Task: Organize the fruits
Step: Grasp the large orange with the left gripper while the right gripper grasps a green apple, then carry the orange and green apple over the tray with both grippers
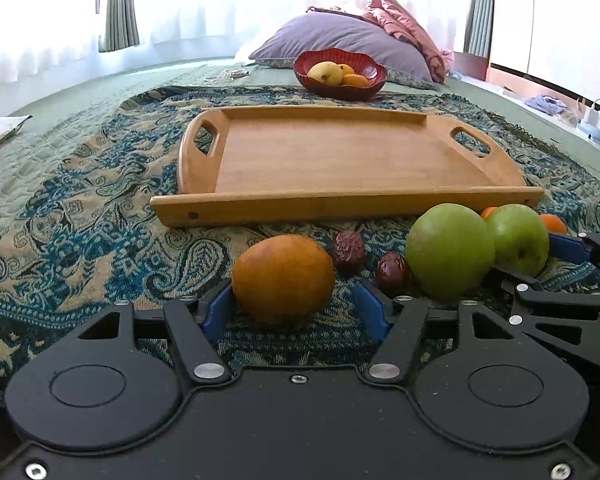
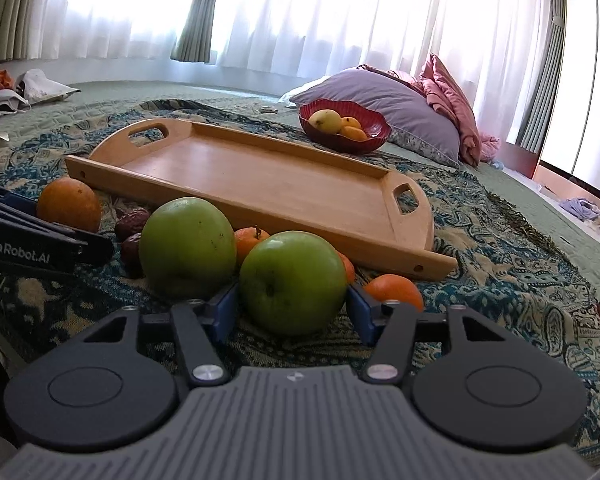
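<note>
An empty wooden tray [image 1: 340, 160] [image 2: 260, 176] lies on the patterned cloth. In front of it lie an orange-brown fruit [image 1: 283, 278] [image 2: 69, 204], two red dates [image 1: 348, 251] [image 1: 392, 274], two green apples [image 1: 450, 255] [image 1: 518, 238] and small oranges [image 2: 394, 290]. My left gripper [image 1: 296, 304] is open around the orange-brown fruit, its left pad touching, its right pad apart. My right gripper [image 2: 290, 306] is open around the nearer green apple [image 2: 293, 282], blue pads close to both its sides. The other green apple [image 2: 187, 246] sits left of it.
A red bowl [image 1: 340, 74] [image 2: 346, 126] with yellow fruit stands behind the tray, in front of a purple pillow [image 1: 340, 38]. The patterned cloth [image 1: 100, 220] covers a green bedspread. Papers lie at the far left; chargers and clothes at the far right.
</note>
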